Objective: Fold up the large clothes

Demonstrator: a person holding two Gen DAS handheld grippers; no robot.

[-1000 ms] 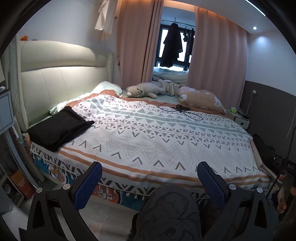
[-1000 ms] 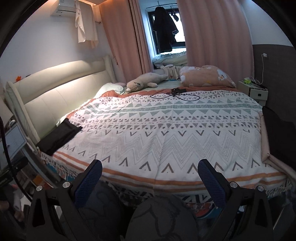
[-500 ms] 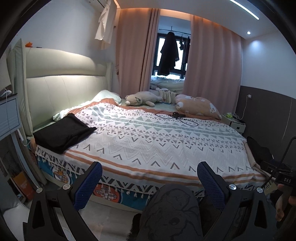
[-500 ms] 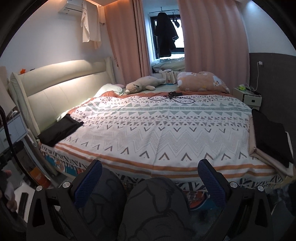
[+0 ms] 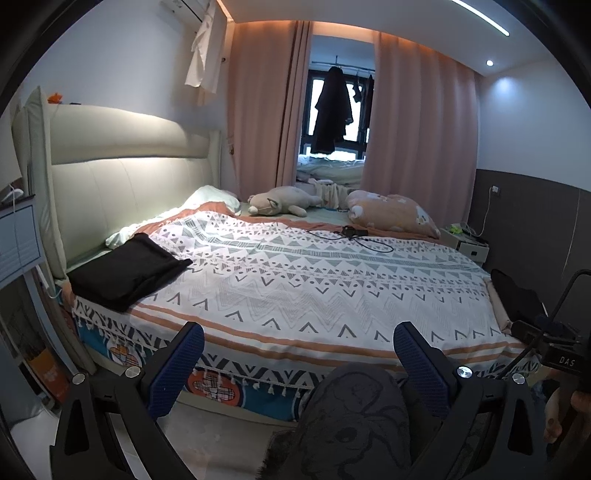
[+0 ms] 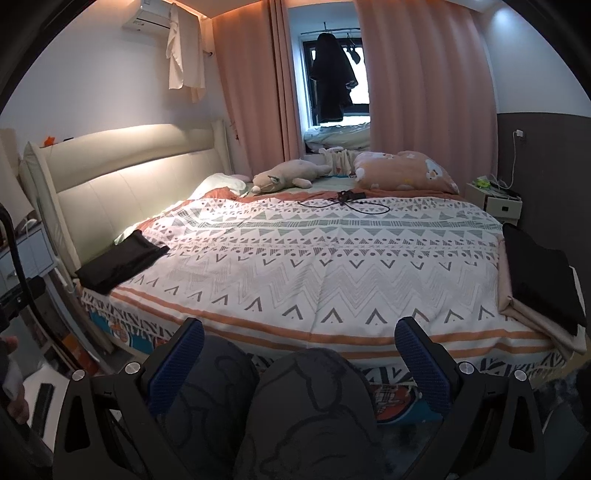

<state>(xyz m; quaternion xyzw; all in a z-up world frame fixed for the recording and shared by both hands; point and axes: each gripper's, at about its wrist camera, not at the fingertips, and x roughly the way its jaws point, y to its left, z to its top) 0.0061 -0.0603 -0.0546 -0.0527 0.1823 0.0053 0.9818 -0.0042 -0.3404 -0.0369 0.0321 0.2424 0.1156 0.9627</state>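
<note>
The left tool (image 5: 298, 360) stands wide, its two blue-padded fingers (image 5: 176, 369) far apart with nothing between them; it is held low, off the near edge of the bed (image 5: 295, 354), above the person's knee (image 5: 354, 417) in dark printed fabric. The right tool (image 6: 299, 360) is likewise wide and empty, its blue pads (image 6: 424, 363) spread over both knees (image 6: 310, 402), pointing across the same bed.

Beyond the tools lies the patterned bedspread (image 5: 314, 280), white with grey triangles and orange stripes, smooth over most of the mattress; neither tool touches it. At the left near corner, by the padded headboard (image 5: 122, 184), a black garment (image 5: 127, 271) lies folded flat on the bed; the right wrist view shows it at the same corner (image 6: 122, 264), well apart from both tools. On the right side of the bed another black garment (image 6: 539, 277) lies folded on top of pale beige cloth (image 6: 532, 314); in the left wrist view only its dark edge shows (image 5: 517, 295).

Farther off, a black cable (image 5: 351, 236) trails on the bedspread; behind it lie a plush toy (image 5: 280, 201) and a peach pillow (image 5: 391, 214); pink curtains (image 5: 417, 140) frame a window where a dark coat (image 5: 330, 110) hangs. A white garment (image 6: 183, 66) hangs on the wall under the air conditioner (image 6: 147, 16); a small bedside cabinet (image 6: 495, 201) stands by the right wall.
</note>
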